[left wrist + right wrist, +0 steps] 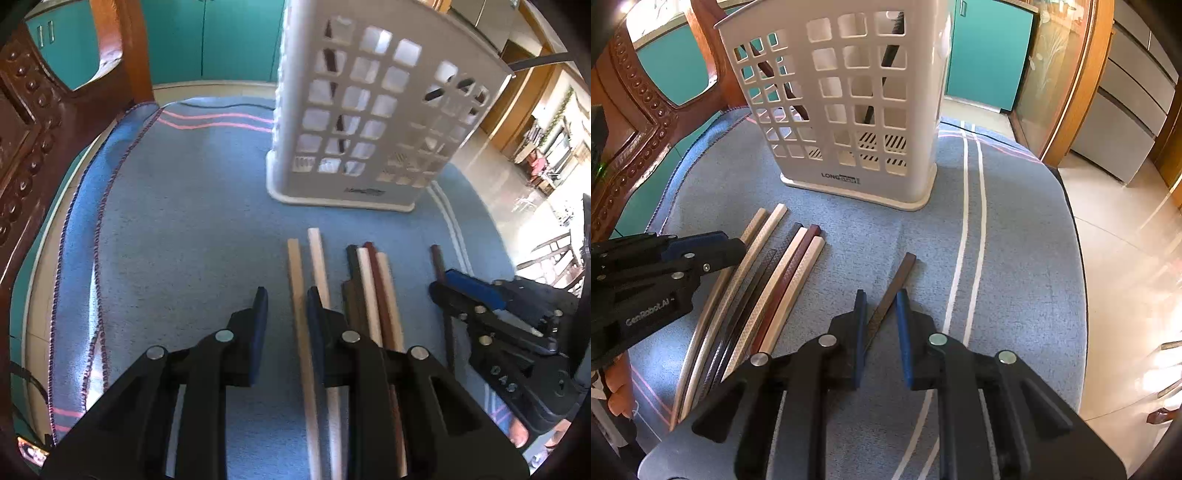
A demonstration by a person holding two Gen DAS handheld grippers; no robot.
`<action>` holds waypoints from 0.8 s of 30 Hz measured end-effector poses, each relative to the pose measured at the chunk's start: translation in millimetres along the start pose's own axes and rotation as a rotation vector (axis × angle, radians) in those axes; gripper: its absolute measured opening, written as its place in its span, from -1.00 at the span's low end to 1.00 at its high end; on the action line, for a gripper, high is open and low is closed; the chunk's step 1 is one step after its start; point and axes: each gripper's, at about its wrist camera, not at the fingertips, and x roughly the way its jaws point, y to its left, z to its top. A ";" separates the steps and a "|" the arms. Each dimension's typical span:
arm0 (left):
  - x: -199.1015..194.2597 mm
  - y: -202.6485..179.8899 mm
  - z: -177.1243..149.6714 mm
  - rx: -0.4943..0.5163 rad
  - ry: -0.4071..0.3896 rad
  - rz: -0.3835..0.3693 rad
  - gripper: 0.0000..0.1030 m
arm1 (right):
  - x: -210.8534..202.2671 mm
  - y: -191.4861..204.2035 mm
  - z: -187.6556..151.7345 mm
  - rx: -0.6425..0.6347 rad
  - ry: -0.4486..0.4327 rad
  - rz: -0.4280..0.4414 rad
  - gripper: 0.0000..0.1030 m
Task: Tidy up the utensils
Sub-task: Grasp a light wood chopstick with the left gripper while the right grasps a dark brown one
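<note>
A white perforated utensil basket (369,122) stands upright on the blue towel (177,229); it also shows in the right wrist view (857,107) with dark chopsticks inside. Several loose chopsticks (373,291), cream, black and dark red, lie side by side in front of it (768,291). My left gripper (286,299) is open, low over the towel, with a cream chopstick (297,280) between its fingers. My right gripper (881,301) is open around a lone dark brown chopstick (894,284) lying apart on the right. The right gripper also shows in the left wrist view (465,295), beside that chopstick (437,260).
A carved wooden chair back (639,122) stands behind the table on the left. The towel's right edge (1071,258) drops off to a tiled floor. Teal cabinets (207,40) are behind the basket.
</note>
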 end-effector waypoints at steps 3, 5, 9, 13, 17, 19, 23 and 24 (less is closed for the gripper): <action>3.7 -10.5 -2.6 0.034 -0.007 0.033 -0.55 | -4.3 -2.4 -1.9 -0.002 -0.003 -0.010 -0.67; 5.5 -20.2 -4.3 0.067 -0.018 0.071 -0.55 | -3.9 1.0 -1.5 -0.013 -0.009 -0.028 -0.67; 6.8 -28.2 -6.3 0.064 -0.031 0.092 -0.55 | -2.4 4.2 -2.1 -0.017 -0.020 -0.037 -0.67; 3.5 -31.1 -6.8 0.069 -0.028 0.091 -0.55 | -1.4 5.0 -2.0 -0.014 -0.024 -0.027 -0.68; -0.6 -17.0 -4.3 0.053 -0.016 0.085 -0.74 | -0.5 6.8 -0.1 -0.018 -0.030 -0.018 -0.71; -1.5 -11.5 -4.1 0.041 -0.008 0.073 -0.80 | -0.8 5.1 0.9 -0.017 -0.031 -0.011 -0.72; -4.5 -3.1 -6.2 0.032 0.000 0.064 -0.80 | -4.1 4.2 2.6 -0.043 -0.046 -0.013 -0.82; -5.2 -1.3 -6.6 0.029 0.002 0.062 -0.80 | -5.3 6.3 2.4 -0.064 -0.051 -0.011 -0.83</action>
